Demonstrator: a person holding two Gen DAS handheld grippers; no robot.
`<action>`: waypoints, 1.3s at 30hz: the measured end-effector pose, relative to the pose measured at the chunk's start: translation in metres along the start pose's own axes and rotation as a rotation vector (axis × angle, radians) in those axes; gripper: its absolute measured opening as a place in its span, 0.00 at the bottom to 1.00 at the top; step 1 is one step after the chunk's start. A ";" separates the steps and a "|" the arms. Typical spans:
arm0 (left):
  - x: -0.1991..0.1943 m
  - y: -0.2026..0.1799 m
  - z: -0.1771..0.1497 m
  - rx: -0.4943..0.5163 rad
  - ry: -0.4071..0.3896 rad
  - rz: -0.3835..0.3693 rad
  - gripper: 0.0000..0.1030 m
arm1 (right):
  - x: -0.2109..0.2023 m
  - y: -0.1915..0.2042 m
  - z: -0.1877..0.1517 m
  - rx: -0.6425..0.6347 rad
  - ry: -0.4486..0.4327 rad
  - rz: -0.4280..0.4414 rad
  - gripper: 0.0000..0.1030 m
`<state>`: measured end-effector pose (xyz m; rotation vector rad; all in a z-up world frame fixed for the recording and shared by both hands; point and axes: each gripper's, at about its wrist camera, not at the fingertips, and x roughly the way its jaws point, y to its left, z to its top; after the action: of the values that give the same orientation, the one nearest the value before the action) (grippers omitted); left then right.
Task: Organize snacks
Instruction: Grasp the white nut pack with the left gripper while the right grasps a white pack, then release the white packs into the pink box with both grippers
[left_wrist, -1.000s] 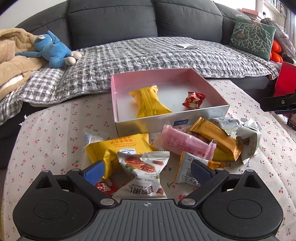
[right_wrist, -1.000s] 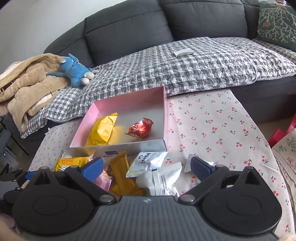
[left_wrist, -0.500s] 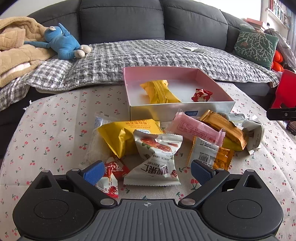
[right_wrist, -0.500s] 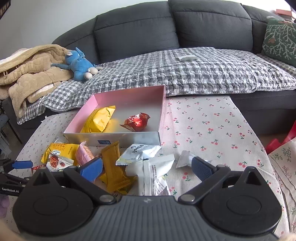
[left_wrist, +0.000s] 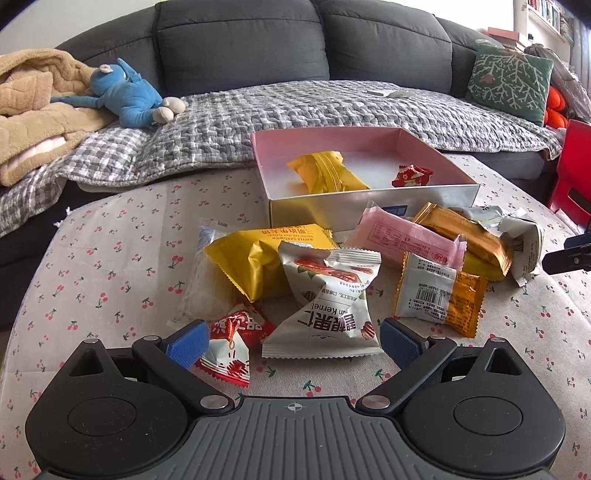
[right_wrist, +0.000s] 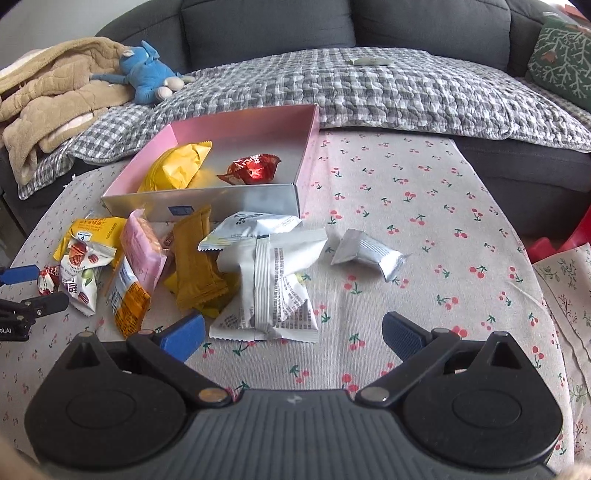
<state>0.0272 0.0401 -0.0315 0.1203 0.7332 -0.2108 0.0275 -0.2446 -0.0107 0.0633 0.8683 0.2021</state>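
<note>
Barely begun: two snacks (right_wrist: 173, 170) inside the pink box (right_wrist: 242, 114), a dozen-odd packets (left_wrist: 328, 295) heaped along its front edge. Left gripper (left_wrist: 291, 338) and right gripper (right_wrist: 293, 330) spread wide, holding nothing.

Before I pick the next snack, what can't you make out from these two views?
- Clear packet, left view: contents unreadable, mostly under the yellow waffle pack.
- Yellow pack, right view: buried under the orange bar.
- Right gripper, left view: cut off by the edge.
- Box label: too small.
</note>
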 end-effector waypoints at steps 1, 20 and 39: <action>0.001 -0.001 0.001 0.004 -0.003 -0.006 0.96 | 0.001 0.001 0.001 -0.001 -0.001 0.001 0.98; 0.031 -0.017 0.016 -0.022 0.033 -0.058 0.50 | 0.021 0.010 0.011 -0.018 -0.018 0.014 0.51; 0.024 -0.019 0.026 -0.167 0.134 -0.032 0.34 | 0.003 0.012 0.030 0.077 0.011 -0.022 0.37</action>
<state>0.0572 0.0132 -0.0297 -0.0368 0.8838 -0.1728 0.0505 -0.2316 0.0074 0.1247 0.8869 0.1479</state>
